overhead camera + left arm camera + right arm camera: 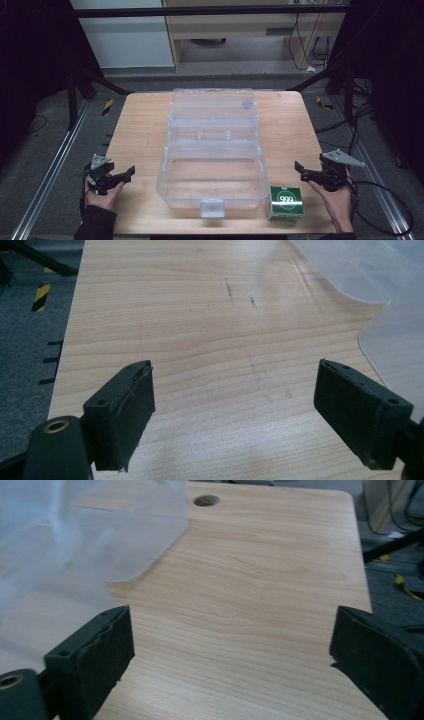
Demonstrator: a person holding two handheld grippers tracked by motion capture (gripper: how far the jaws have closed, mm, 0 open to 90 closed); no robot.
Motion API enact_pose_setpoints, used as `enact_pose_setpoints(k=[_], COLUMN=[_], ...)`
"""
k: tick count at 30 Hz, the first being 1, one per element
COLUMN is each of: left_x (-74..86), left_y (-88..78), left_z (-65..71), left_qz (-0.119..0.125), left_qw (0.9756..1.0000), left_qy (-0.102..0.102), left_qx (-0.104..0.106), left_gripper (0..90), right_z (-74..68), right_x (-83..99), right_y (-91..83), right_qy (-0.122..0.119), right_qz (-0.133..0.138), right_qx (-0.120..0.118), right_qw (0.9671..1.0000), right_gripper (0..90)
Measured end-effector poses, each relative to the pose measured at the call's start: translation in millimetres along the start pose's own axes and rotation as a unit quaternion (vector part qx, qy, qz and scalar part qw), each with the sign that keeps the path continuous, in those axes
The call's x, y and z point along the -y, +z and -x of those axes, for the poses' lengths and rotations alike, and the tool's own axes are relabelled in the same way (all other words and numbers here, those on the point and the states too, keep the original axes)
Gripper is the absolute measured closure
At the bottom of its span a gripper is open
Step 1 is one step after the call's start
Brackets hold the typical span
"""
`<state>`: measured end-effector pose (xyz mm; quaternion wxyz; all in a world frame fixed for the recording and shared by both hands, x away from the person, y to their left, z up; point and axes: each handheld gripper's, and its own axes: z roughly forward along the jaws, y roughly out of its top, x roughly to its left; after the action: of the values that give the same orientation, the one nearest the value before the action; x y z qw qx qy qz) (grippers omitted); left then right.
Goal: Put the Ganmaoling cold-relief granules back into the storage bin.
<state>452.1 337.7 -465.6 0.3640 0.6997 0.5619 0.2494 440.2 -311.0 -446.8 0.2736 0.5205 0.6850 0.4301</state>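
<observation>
Table (145, 130) was wood, with the clear plastic storage box (212, 180) open in the middle, lid laid flat toward the far edge, nothing in the tray that I could see. Green-and-white carton marked 999 (285, 202) stood just beside the box's front right corner, close to the table's near edge. My right gripper (302, 171) hovered just right of it, jaws wide, nothing between them. My left gripper (125, 176) sat near the left edge, jaws wide too, well apart from the box.

Risks as I judged them:
1. A sideways nudge could've pushed the carton off the near edge.
2. Carton is light, so a hard squeeze could've crushed it.
3. The jaw could've clipped the box wall and shifted the box.
</observation>
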Motion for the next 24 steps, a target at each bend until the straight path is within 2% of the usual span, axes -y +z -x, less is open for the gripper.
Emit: enact_pose_setpoints(k=[5, 7, 14, 17, 19, 22, 23, 24], left_x=[-0.1, -0.2, 0.6, 0.7, 0.7, 0.7, 0.8, 0.8], left_y=[-0.9, -1.3, -1.3, -0.8, -0.6, -0.4, -0.1, 0.1], left_z=[0.8, 0.8, -0.1, 0.7, 1.0, 1.5, 1.6, 1.6], left_qz=[0.0, -0.002, -0.004, -0.006, -0.006, -0.008, -0.009, -0.009], left_qw=[1.0, 1.0, 1.0, 0.9999, 0.9999, 0.9999, 0.9999, 0.9999], left_qy=[0.005, 0.003, -0.004, -0.002, -0.001, -0.001, 0.0, 0.0], left_qx=[-0.004, -0.006, -0.008, -0.01, -0.01, -0.01, -0.009, -0.009], left_gripper=[16.7, 17.7, 18.5, 18.5, 18.6, 18.8, 18.9, 18.9], right_z=[-2.0, -2.7, -5.0, -9.9, -11.3, -15.9, -19.3, -19.3], right_x=[-7.7, -14.2, -27.3, -37.6, -39.4, -46.9, -51.5, -51.5], right_y=[-5.6, -8.5, -13.1, -16.8, -17.9, -21.2, -23.6, -23.6], right_qy=[-0.013, -0.024, -0.042, -0.067, -0.069, -0.093, -0.105, -0.105], right_qz=[0.003, -0.001, -0.006, -0.017, -0.019, -0.025, -0.03, -0.03], right_qx=[-0.007, -0.002, -0.011, -0.019, -0.021, -0.031, -0.04, -0.04], right_qw=[0.9999, 0.9997, 0.999, 0.9974, 0.9972, 0.9949, 0.9933, 0.9933], right_gripper=[5.7, 6.3, 6.4, 6.3, 6.3, 6.1, 5.6, 5.6])
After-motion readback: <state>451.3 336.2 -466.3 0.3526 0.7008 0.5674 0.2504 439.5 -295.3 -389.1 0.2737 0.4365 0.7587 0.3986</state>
